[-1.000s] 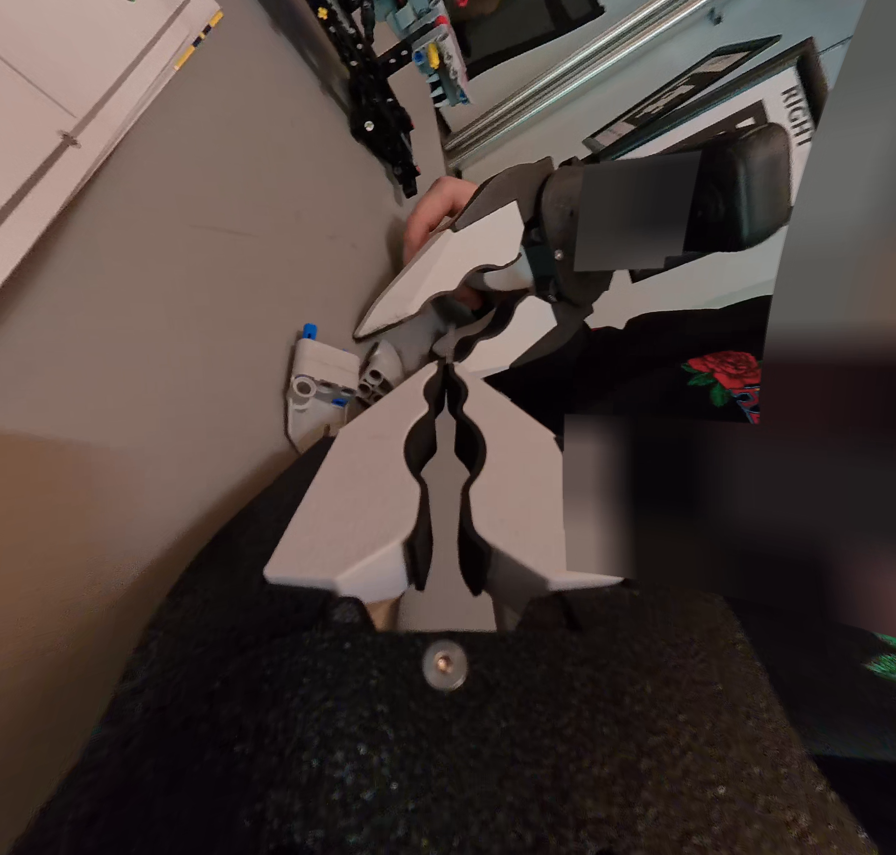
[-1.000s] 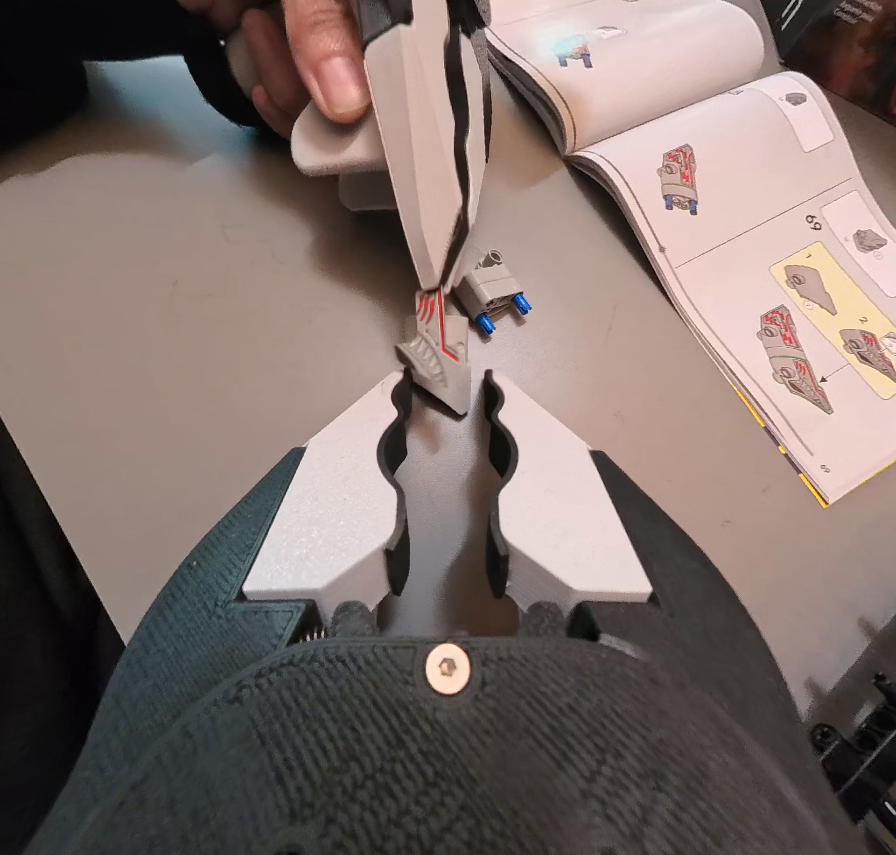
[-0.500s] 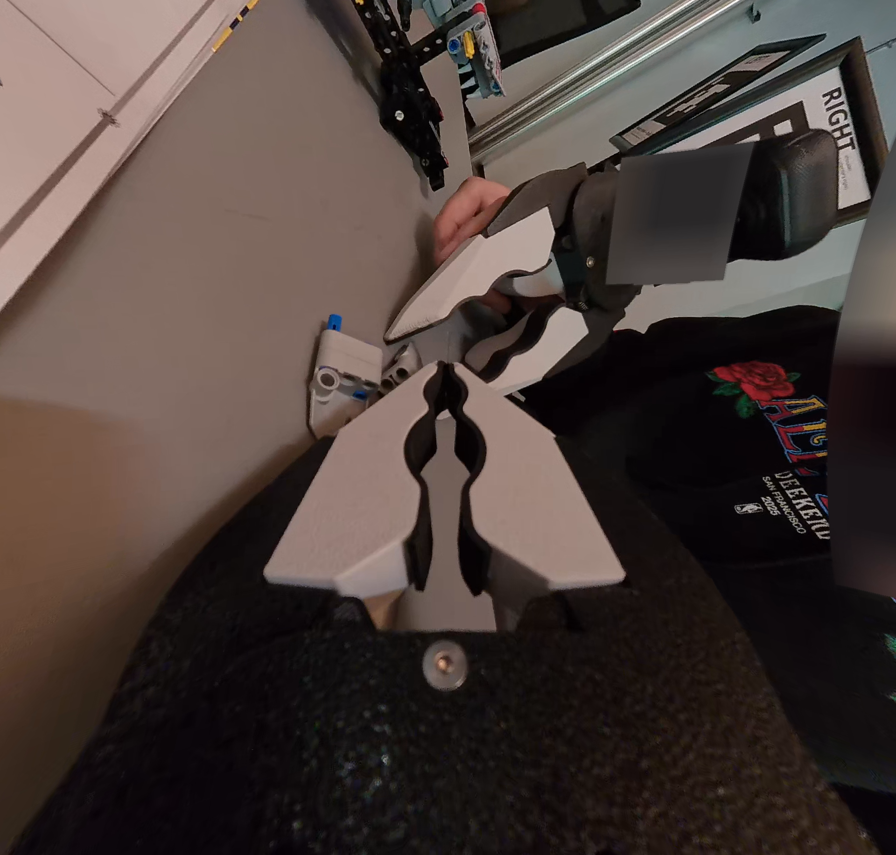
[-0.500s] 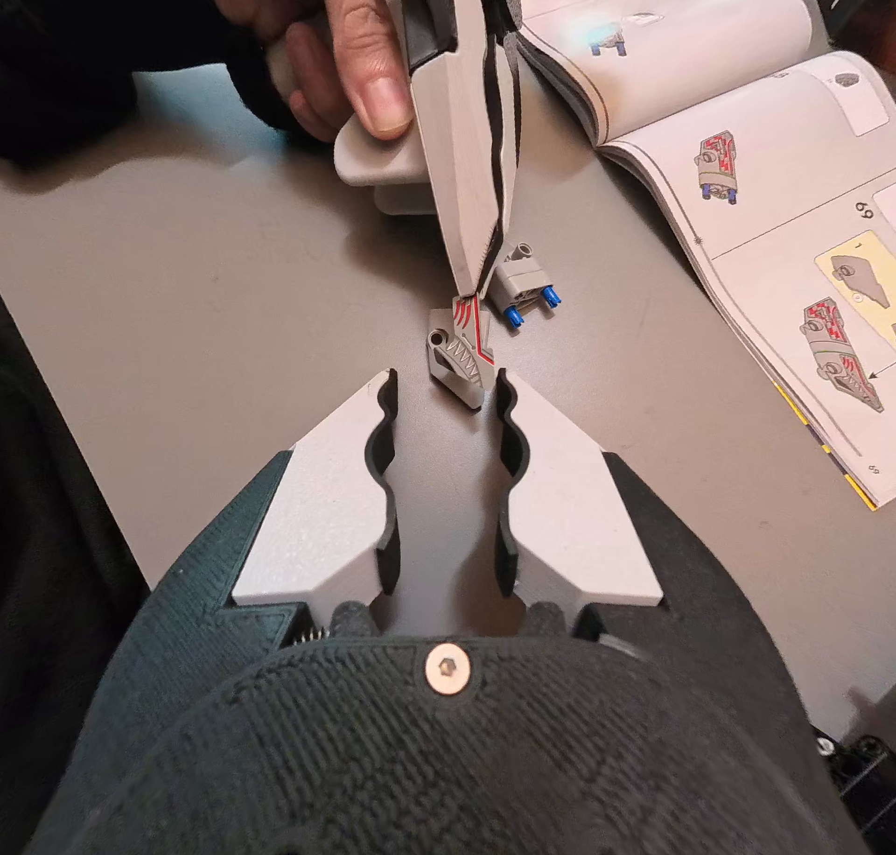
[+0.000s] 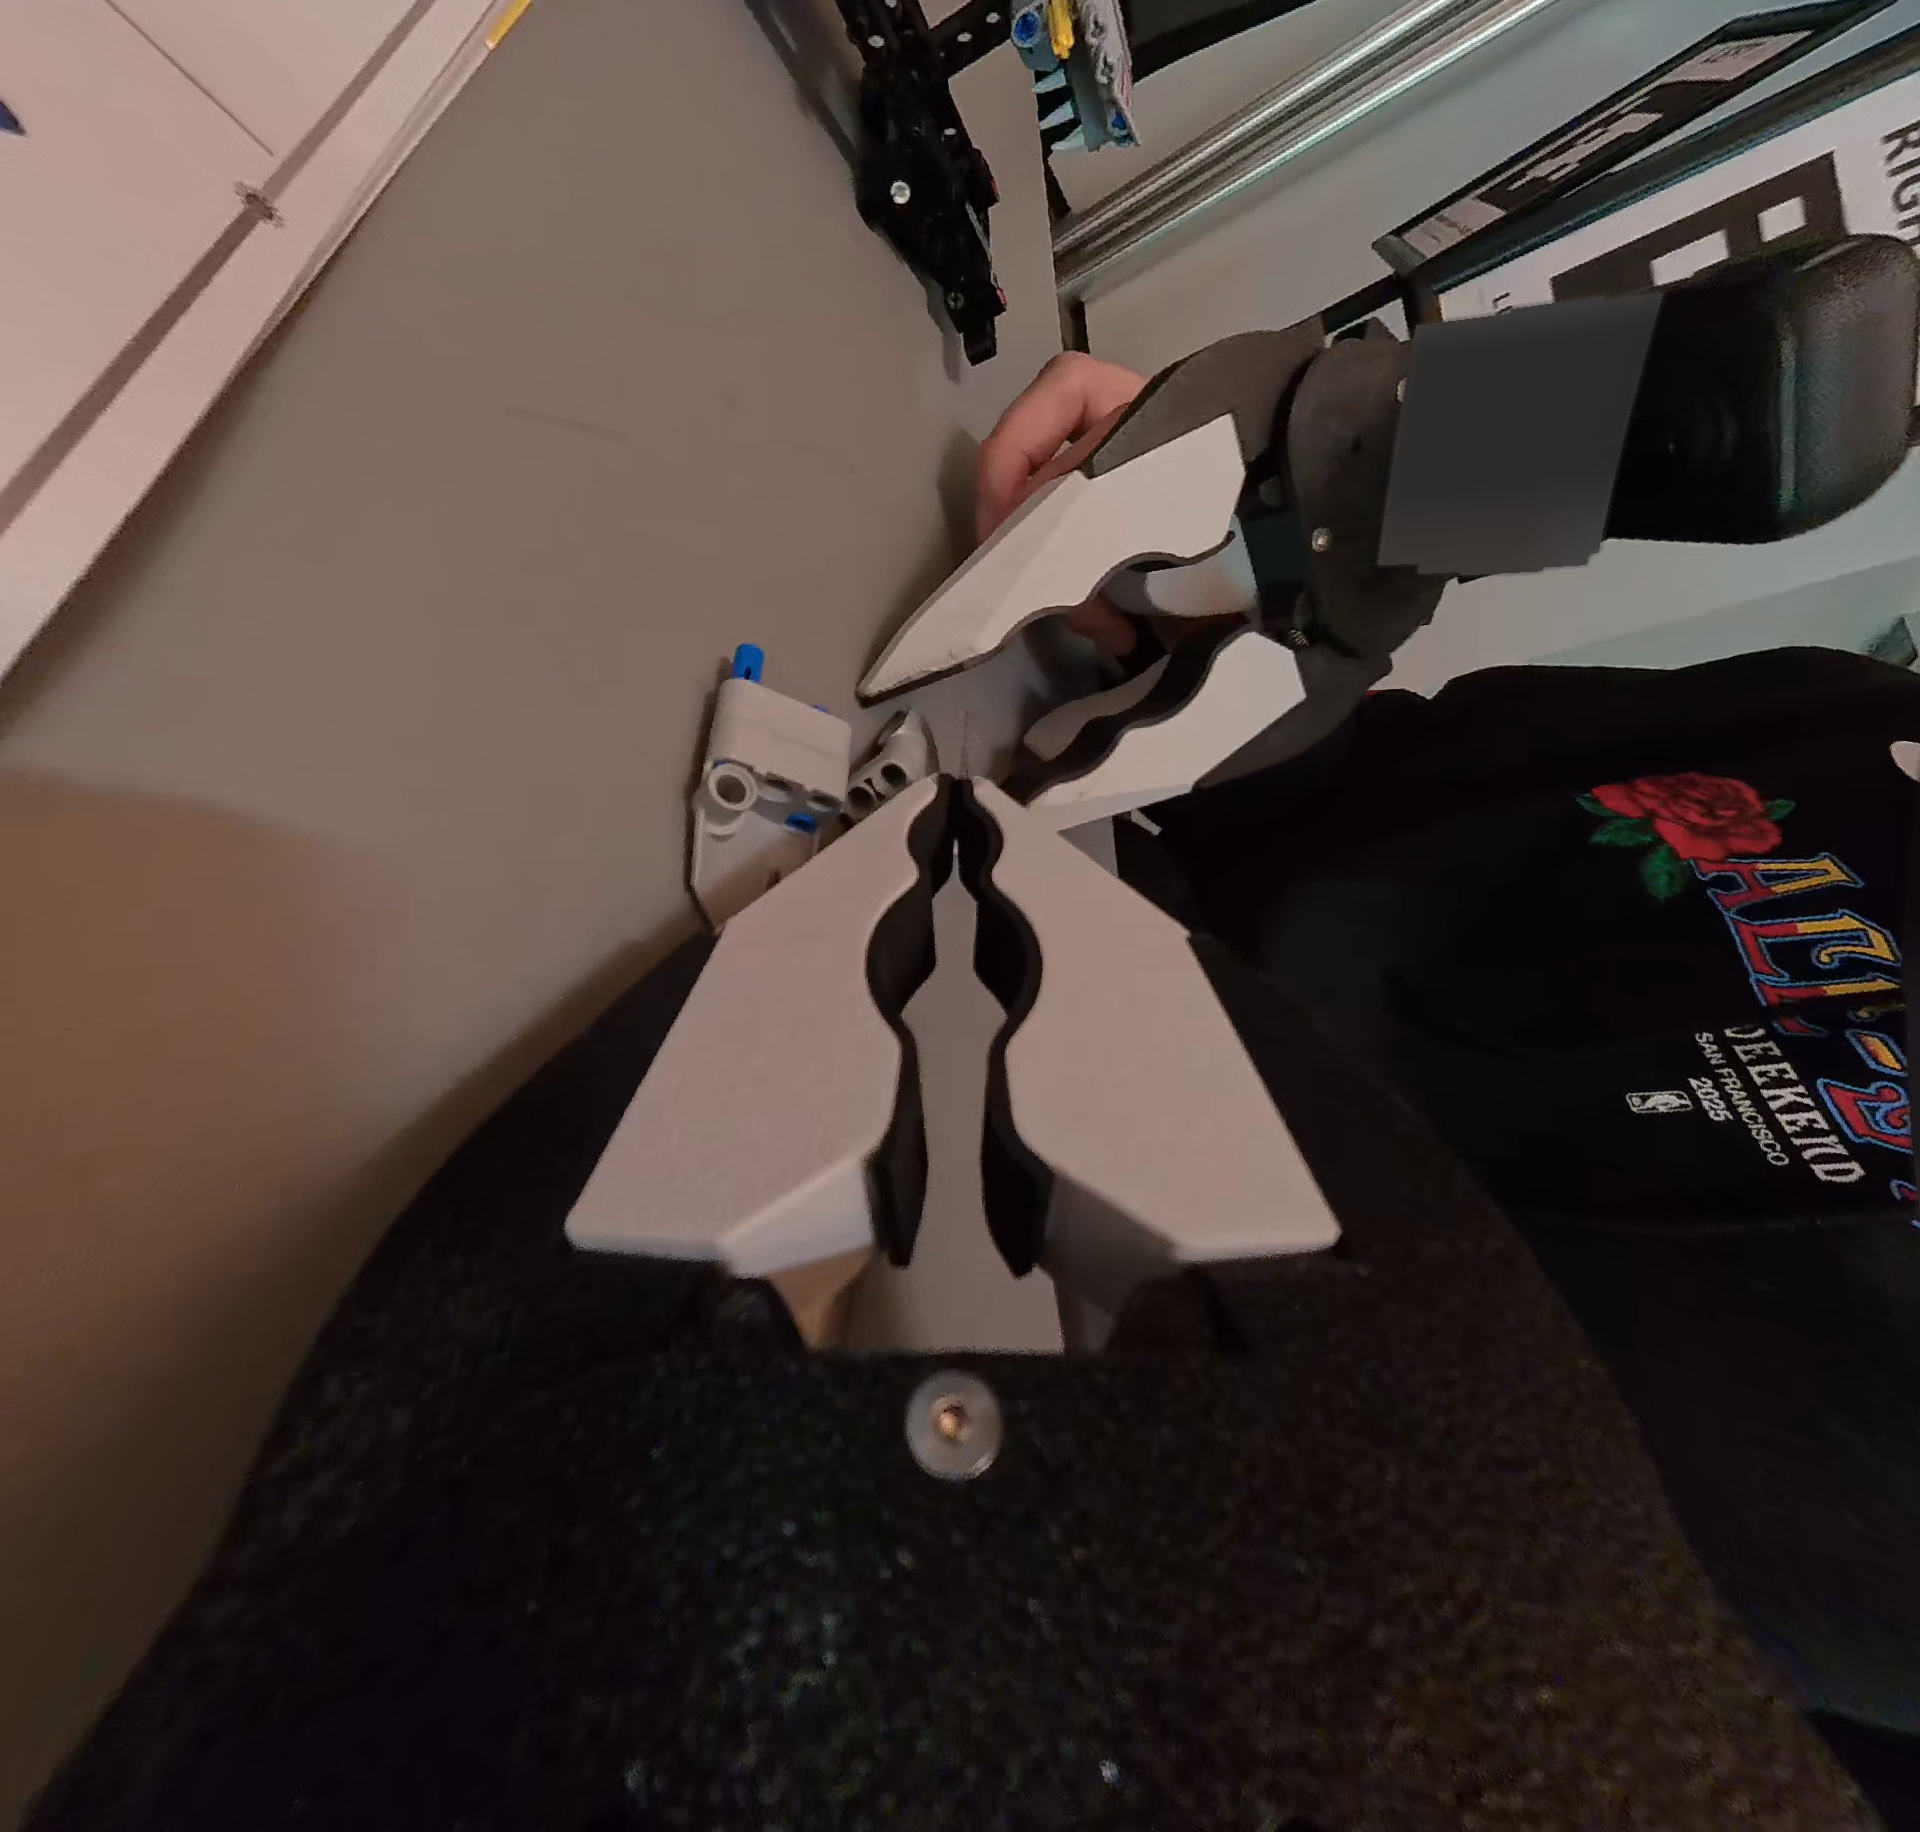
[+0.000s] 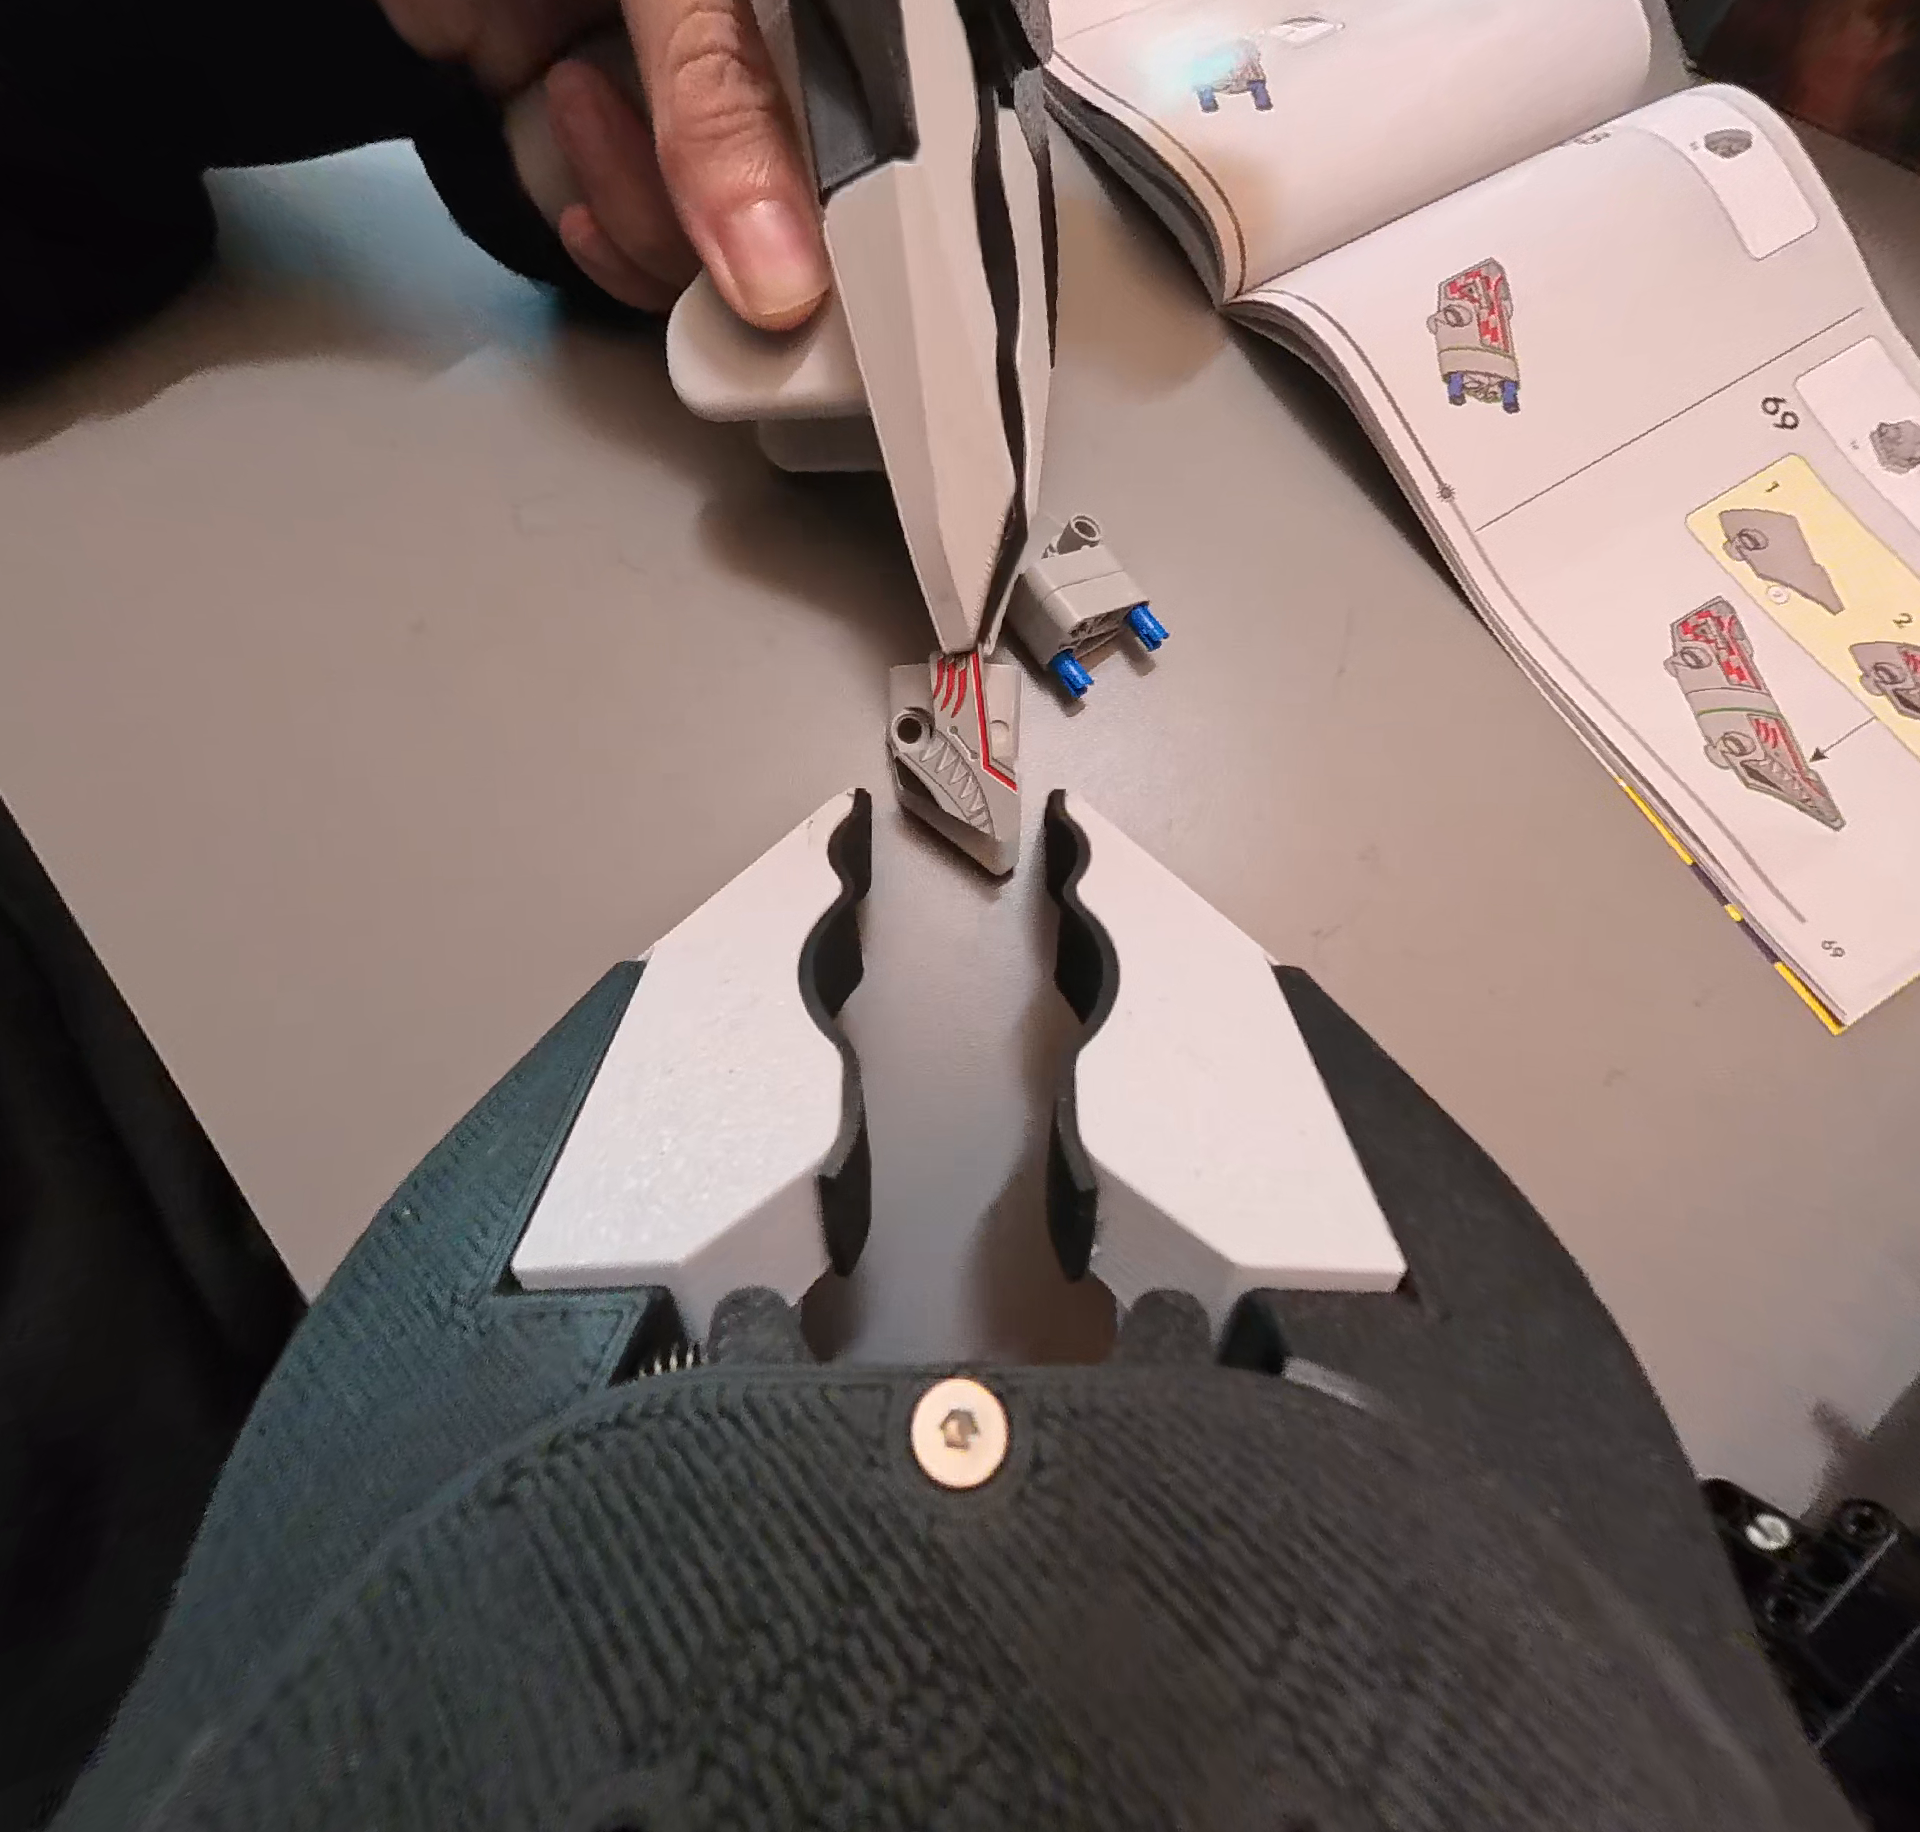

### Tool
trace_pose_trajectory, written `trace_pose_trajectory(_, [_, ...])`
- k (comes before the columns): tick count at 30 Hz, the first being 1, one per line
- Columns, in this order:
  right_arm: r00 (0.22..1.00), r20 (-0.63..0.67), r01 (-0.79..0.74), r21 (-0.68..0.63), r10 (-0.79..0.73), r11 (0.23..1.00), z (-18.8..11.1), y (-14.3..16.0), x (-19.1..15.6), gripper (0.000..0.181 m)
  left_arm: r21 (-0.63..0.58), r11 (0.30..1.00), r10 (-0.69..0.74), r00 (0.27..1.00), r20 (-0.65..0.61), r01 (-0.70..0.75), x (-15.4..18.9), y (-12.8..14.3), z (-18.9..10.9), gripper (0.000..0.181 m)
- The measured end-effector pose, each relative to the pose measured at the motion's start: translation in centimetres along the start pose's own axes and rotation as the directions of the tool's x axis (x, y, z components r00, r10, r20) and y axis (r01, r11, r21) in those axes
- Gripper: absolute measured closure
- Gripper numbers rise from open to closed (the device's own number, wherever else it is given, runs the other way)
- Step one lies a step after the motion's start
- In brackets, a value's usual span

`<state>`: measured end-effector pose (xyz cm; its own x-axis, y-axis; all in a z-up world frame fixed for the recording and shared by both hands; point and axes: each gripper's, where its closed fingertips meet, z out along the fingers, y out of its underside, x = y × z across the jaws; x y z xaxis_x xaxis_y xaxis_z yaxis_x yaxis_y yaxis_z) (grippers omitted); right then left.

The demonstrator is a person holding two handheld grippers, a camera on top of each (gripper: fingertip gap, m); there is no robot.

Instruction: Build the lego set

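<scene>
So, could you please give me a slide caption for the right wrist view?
Open right gripper approaches the shark-mouth panel pinched by the closed left gripper, instruction booklet alongside.

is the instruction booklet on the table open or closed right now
Open. The instruction booklet lies spread on the table, pages facing up and curving from the spine.

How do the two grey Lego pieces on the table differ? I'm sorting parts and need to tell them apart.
The panel is a tapered wedge printed with red stripes and teeth; the block is boxy and unprinted. The block carries two blue pins; the panel shows none. The left gripper pinches the panel's end, while the block lies free beside it. Both are light grey with round holes.
</scene>
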<state>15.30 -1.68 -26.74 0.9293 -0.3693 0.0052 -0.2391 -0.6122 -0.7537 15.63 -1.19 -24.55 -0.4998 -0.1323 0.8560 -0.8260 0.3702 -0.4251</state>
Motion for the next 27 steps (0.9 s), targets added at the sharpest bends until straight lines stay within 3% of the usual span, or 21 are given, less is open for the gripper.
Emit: trace_pose_trajectory(27, [1.0, 0.004, -0.003, 0.0, 0.003, 1.0, 0.0, 0.0, -0.01, 0.149, -0.056, 0.996, 0.075, 0.991, 0.109, -0.069, 0.07, 0.12, 0.57, 0.181])
